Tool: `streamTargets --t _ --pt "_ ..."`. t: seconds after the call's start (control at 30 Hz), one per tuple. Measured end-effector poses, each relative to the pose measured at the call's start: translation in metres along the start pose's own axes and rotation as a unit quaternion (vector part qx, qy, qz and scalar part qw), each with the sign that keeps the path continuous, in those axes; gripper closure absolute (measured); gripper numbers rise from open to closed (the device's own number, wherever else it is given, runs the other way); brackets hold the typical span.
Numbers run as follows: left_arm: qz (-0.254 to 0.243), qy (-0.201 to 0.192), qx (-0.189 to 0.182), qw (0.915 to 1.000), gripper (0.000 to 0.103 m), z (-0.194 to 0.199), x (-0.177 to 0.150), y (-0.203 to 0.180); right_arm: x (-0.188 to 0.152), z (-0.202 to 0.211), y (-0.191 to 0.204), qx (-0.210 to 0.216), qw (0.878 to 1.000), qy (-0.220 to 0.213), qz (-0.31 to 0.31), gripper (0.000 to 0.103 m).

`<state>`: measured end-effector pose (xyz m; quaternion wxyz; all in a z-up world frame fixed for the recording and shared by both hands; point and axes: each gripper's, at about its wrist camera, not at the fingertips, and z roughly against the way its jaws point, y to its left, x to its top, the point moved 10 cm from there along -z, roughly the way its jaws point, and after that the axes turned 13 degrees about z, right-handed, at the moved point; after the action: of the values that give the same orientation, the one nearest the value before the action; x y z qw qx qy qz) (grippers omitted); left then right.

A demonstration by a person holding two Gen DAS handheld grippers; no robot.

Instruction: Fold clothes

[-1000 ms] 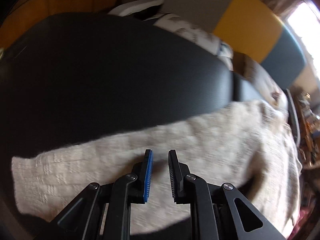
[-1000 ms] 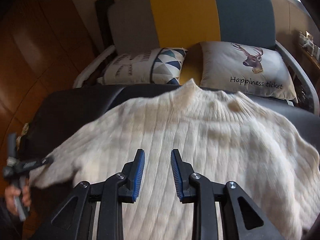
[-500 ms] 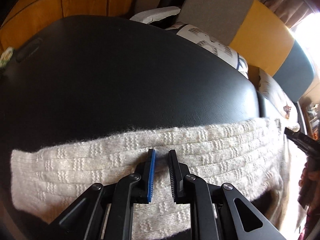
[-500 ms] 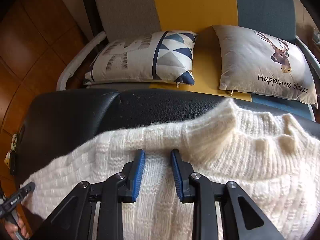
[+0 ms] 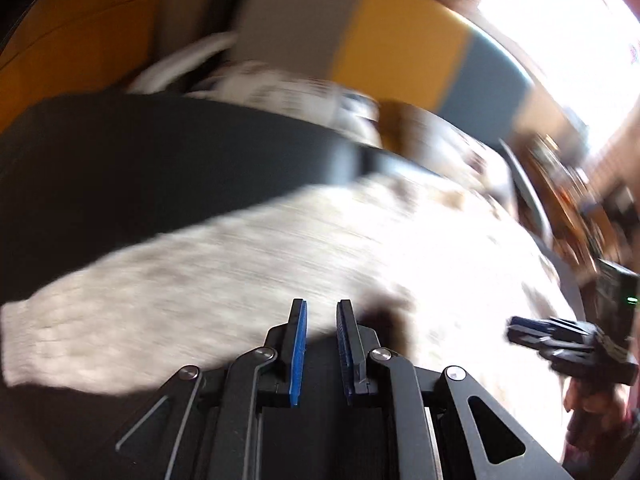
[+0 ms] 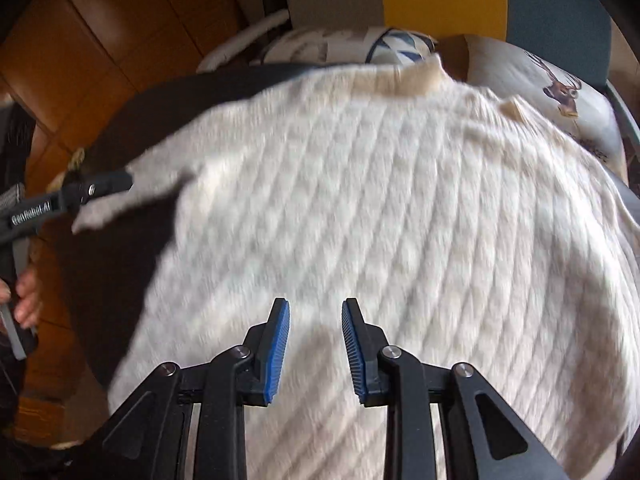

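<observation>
Sweater: soft, bulky knit, limp, spread over the black surface. Recommended hold: cuff near the left edge. Left gripper narrowly parted, empty; right gripper spread, empty.

Brand on the left gripper: white lettering along the side of its black body, seen at the left edge of the right wrist view; it reads about "GenRobot.AI", with the last letters soft.
Print on the deer cushion: a deer head picture; a line of dark lettering under it runs along the cushion's lower right edge, too blurred and too far covered by the sweater to read.
Left wrist view: smeared by motion, no text can be read in it.
</observation>
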<state>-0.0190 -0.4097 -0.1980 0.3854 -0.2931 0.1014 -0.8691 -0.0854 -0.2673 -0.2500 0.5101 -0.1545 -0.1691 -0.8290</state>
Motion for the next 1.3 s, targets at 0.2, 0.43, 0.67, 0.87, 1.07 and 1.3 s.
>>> streamTargets --t 0.2,0.43,0.67,0.87,1.07,1.3 --pt "-0.068 0.067 0.01 0.9953 0.087 -0.052 -0.052 -0.064 -0.055 0.005 0.01 -0.027 0.998 0.051 0.013 0.076" --pt "-0.08 0.073 0.066 0.9918 0.086 -0.086 -0.046 -0.059 -0.089 0.01 0.015 -0.034 0.998 0.05 -0.007 0.076" --pt "-0.094 0.071 0.1 0.988 0.086 -0.069 -0.058 -0.052 -0.097 0.043 -0.001 -0.016 0.998 0.018 -0.051 0.076" --pt "-0.115 0.078 0.029 0.9898 0.086 -0.026 -0.116 -0.083 -0.165 0.07 -0.031 -0.026 0.993 0.026 -0.114 0.076" --pt "-0.125 0.086 0.047 0.9873 0.086 -0.024 -0.164 -0.066 -0.202 0.104 -0.05 0.027 0.975 -0.072 -0.211 0.076" --pt "-0.11 0.076 0.028 0.9906 0.085 -0.007 -0.151 -0.105 -0.318 0.254 -0.206 -0.05 0.868 -0.252 -0.426 0.076"
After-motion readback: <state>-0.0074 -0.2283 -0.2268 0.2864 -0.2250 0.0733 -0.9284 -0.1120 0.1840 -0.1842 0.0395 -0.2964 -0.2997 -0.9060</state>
